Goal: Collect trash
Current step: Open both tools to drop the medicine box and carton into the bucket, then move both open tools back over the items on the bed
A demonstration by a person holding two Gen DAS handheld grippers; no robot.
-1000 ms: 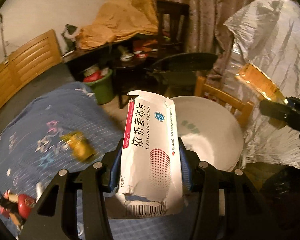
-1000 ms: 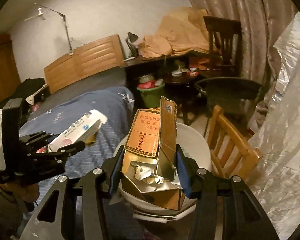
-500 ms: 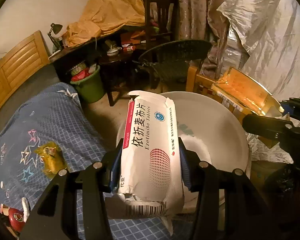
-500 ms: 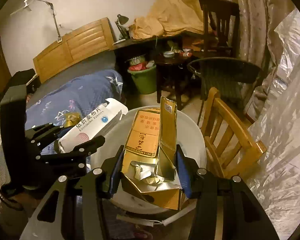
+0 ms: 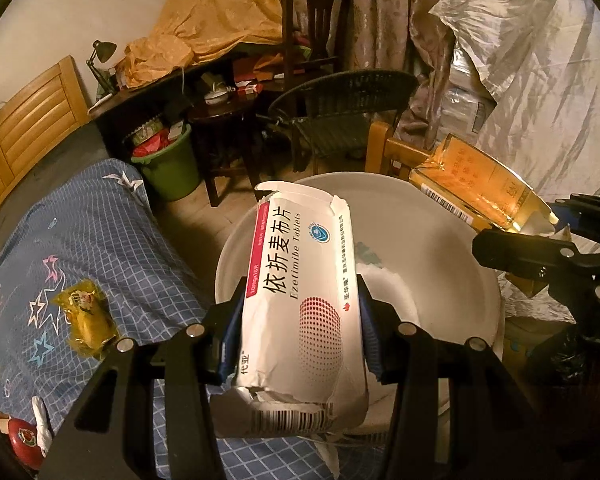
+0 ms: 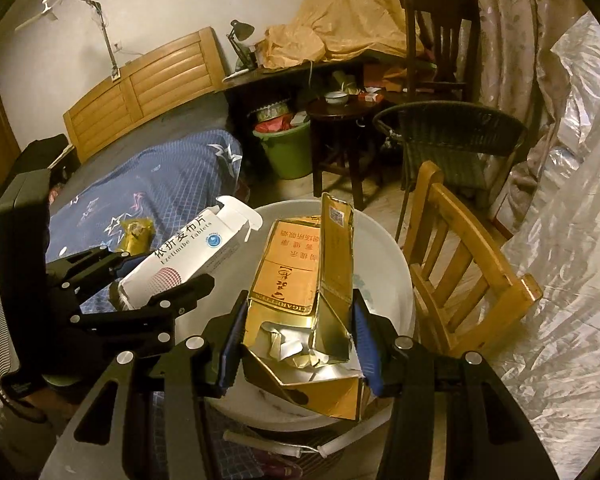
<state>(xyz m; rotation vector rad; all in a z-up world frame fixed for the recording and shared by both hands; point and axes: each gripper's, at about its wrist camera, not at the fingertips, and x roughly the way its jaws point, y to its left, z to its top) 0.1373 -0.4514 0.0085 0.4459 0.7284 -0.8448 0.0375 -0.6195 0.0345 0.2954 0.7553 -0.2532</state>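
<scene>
My left gripper (image 5: 300,336) is shut on a torn white medicine box (image 5: 304,300) and holds it above the near rim of a large white basin (image 5: 428,248). My right gripper (image 6: 296,344) is shut on a crushed gold cigarette carton (image 6: 300,280) and holds it over the same basin (image 6: 384,276). The left gripper with the white box (image 6: 188,252) shows at the left of the right wrist view. The gold carton (image 5: 476,184) shows at the right of the left wrist view. A yellow wrapper (image 5: 88,316) lies on the blue bedspread (image 5: 100,240).
A wooden chair (image 6: 460,272) stands right of the basin. A green bin (image 5: 168,164), a dark table (image 6: 340,120) and a wicker chair (image 5: 340,112) stand behind. Silver plastic sheeting (image 5: 540,80) hangs at the right. A red and white item (image 5: 24,436) lies at the bed's near edge.
Both grippers have moved forward and over the white basin, each keeping its box. The basin now sits closer and larger in both views.
</scene>
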